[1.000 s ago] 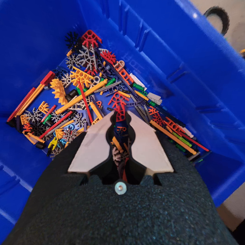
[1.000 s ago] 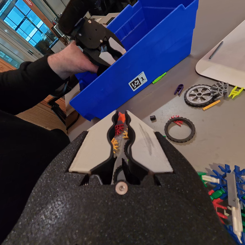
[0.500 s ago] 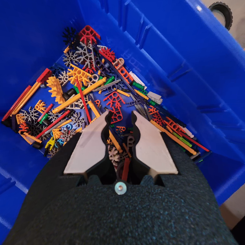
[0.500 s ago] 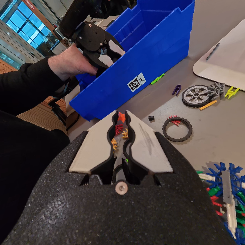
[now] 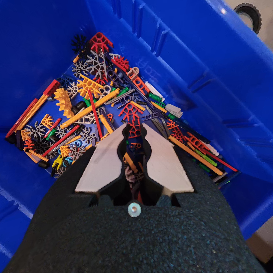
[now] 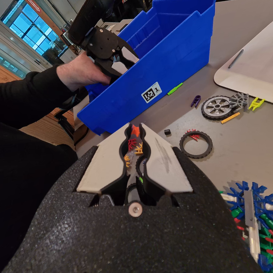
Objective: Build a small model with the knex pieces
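Note:
My left gripper point(image 5: 134, 124) hangs inside a deep blue bin point(image 5: 206, 73), above a heap of plastic construction rods and connectors. Its jaws stand a narrow gap apart with nothing gripped that I can see. A red connector point(image 5: 133, 130) on the bin floor shows through the gap. The right wrist view shows this gripper point(image 6: 125, 62) at the bin's near rim point(image 6: 162, 73), held by a hand point(image 6: 79, 73). My right gripper point(image 6: 135, 125) is shut on a small orange connector point(image 6: 135, 130), held above the grey table just in front of the bin.
On the table right of the bin lie a black tyre point(image 6: 196, 145) with a red connector inside, a grey wheel point(image 6: 217, 107), a purple clip point(image 6: 195, 101), a green rod point(image 6: 175, 89) and a yellow rod point(image 6: 230, 117). A white board point(image 6: 251, 66) lies far right. A blue built model point(image 6: 254, 206) sits lower right. Some 20 centimetres of space lies between my two pairs of fingers. To the green rod point(image 6: 175, 89): left tips about 7 centimetres, right tips about 15 centimetres. Look for it in the left wrist view point(image 5: 147, 75) too.
The left jaws were narrow a second ago, spread wide half a second ago, and have narrowed again. The right gripper has stayed shut on the orange connector and hardly moved.

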The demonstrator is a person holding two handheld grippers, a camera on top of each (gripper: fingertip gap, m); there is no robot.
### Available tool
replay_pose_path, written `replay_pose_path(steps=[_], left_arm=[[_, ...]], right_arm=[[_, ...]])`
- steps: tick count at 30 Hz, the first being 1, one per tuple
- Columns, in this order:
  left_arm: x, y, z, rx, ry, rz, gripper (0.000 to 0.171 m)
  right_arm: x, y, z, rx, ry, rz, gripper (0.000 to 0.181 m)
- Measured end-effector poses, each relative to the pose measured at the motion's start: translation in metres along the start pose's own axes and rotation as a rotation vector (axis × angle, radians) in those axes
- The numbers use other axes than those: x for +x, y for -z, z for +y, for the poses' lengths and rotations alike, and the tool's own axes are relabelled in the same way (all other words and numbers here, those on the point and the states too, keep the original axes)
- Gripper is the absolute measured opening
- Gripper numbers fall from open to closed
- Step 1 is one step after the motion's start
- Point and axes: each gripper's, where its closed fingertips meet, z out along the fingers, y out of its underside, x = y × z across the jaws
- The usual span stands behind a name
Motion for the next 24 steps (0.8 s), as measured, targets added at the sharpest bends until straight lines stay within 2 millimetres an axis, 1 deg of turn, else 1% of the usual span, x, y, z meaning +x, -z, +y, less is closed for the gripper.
replay_pose_path(steps=[9,13,19,23,24], left_arm=[[0.004,0.002,0.003,-0.003,-0.024,-0.022,0.010],[0.006,0.009,0.002,0.017,-0.043,-0.039,0.010],[0.006,0.021,-0.003,0.058,-0.083,-0.082,0.010],[0.007,0.028,-0.006,0.088,-0.096,-0.095,0.010],[0.007,0.030,-0.007,0.093,-0.097,-0.095,0.010]], right_arm=[[-0.001,0.002,0.001,-0.001,0.004,0.004,0.010],[-0.002,0.002,0.004,-0.015,0.011,0.013,0.010],[-0.001,-0.007,0.018,-0.084,0.055,0.055,0.010],[0.000,-0.013,0.021,-0.112,0.078,0.084,0.011],[0.000,-0.014,0.020,-0.110,0.080,0.091,0.015]])
